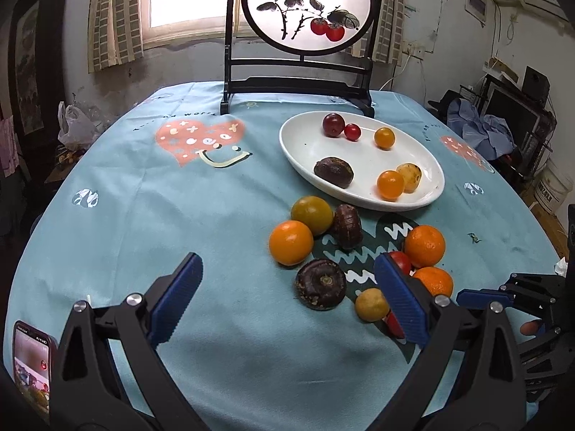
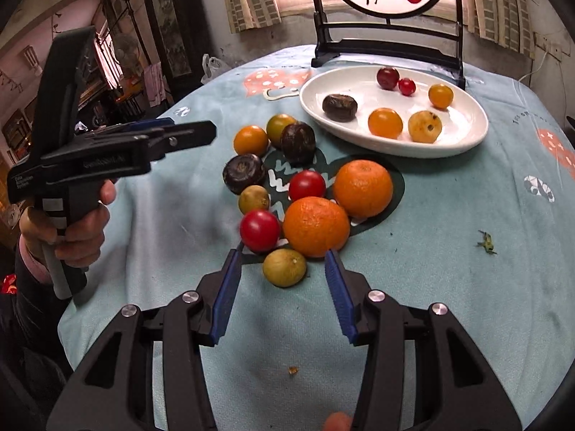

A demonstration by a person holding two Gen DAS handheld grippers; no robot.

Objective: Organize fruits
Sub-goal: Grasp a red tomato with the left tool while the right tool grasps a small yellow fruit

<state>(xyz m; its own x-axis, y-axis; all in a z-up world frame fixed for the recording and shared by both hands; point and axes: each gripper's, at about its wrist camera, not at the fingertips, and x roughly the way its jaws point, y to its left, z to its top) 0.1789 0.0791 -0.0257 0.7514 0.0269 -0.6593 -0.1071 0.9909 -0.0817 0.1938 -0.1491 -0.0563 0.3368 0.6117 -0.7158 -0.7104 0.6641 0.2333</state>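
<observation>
Left gripper (image 1: 287,280) gapes wide over the cloth (image 1: 143,233), empty, fruit just ahead. Right gripper (image 2: 284,265) stands part-open, pads clear of the lime (image 2: 284,267) between its tips; plate (image 2: 467,143) lies beyond.

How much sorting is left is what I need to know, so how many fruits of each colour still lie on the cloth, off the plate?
orange fruits: 3
red fruits: 2
dark brown fruits: 2
yellow-green fruits: 3
Total: 10
</observation>
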